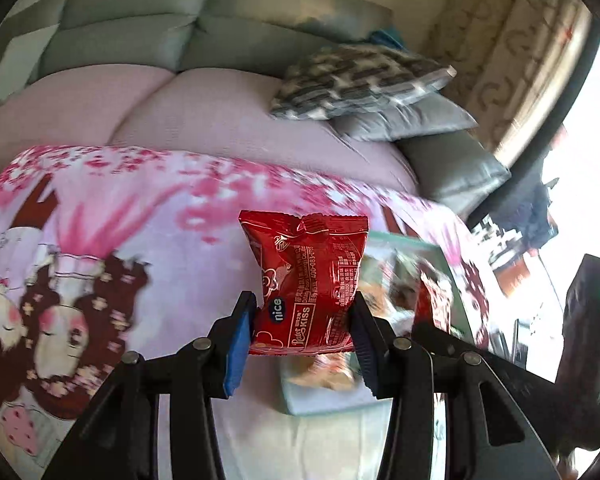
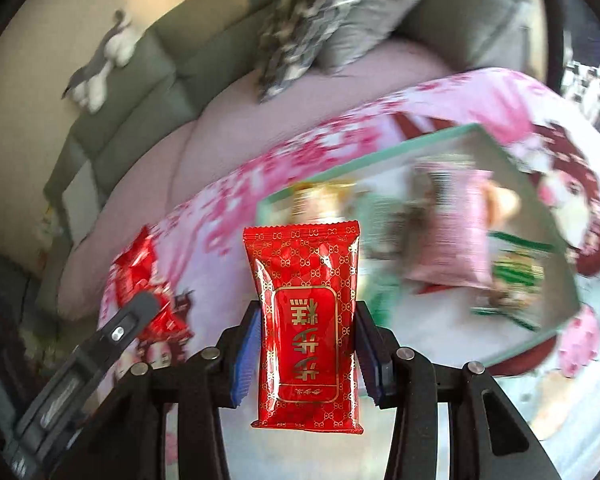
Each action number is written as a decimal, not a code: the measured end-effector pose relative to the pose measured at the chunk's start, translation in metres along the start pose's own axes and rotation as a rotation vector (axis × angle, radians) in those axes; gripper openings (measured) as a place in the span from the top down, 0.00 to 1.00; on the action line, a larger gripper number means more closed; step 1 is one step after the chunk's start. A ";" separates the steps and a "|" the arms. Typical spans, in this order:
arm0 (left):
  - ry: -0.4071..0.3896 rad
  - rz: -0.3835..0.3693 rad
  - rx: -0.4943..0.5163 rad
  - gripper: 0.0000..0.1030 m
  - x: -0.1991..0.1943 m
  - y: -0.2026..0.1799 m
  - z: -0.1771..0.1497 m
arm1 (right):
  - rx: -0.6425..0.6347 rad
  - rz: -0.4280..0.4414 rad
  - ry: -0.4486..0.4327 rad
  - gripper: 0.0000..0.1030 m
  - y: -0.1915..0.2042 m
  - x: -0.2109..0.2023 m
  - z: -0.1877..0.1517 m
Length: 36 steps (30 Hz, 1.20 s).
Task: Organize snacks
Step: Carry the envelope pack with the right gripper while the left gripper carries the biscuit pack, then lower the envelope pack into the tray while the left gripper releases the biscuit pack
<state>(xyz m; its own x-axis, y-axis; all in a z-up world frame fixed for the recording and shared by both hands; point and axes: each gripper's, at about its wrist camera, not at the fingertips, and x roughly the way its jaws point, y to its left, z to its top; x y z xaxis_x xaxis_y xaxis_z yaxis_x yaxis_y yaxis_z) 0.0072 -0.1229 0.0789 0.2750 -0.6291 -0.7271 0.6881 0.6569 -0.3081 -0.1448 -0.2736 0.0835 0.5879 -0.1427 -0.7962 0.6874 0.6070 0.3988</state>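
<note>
My left gripper [image 1: 304, 320] is shut on a red "nice KISS" snack packet [image 1: 306, 280], held above the pink cartoon cloth. My right gripper [image 2: 306, 338] is shut on a red gold-patterned cake packet [image 2: 308, 328], also held in the air. A pale green tray [image 2: 380, 156] lies on the cloth ahead and right of the right gripper, holding a pink packet [image 2: 452, 232], a green-and-white packet [image 2: 516, 272] and other blurred snacks. The tray also shows behind the left packet [image 1: 404, 240]. The left gripper's arm and its red packet [image 2: 148, 276] show at the left of the right wrist view.
The pink cartoon cloth [image 1: 100, 240] covers the table. Behind it is a grey sofa [image 1: 140, 28] with a pink cover, patterned and grey cushions [image 1: 360, 80] and a plush toy [image 2: 100, 68]. The right gripper's dark body [image 1: 588, 320] is at right.
</note>
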 end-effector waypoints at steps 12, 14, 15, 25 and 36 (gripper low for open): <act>0.151 -0.009 0.090 0.53 0.053 -0.036 -0.028 | 0.085 -0.103 -0.035 0.54 -0.046 0.018 0.010; 0.166 -0.008 0.093 0.53 0.059 -0.038 -0.032 | 0.097 -0.098 -0.011 0.54 -0.049 0.031 0.010; 0.175 -0.005 0.097 0.53 0.062 -0.040 -0.033 | 0.097 -0.101 -0.004 0.54 -0.050 0.035 0.010; 0.212 0.016 0.098 0.52 0.075 -0.039 -0.045 | 0.063 -0.116 0.028 0.54 -0.047 0.056 0.008; 0.234 0.084 0.090 0.14 0.061 -0.031 -0.054 | 0.052 -0.125 0.046 0.28 -0.047 0.056 -0.003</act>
<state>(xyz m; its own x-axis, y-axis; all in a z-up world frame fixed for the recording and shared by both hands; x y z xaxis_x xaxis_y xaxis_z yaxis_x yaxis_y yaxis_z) -0.0334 -0.1597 0.0111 0.1787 -0.4537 -0.8731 0.7292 0.6568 -0.1921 -0.1454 -0.3079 0.0184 0.4770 -0.1775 -0.8608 0.7760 0.5449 0.3176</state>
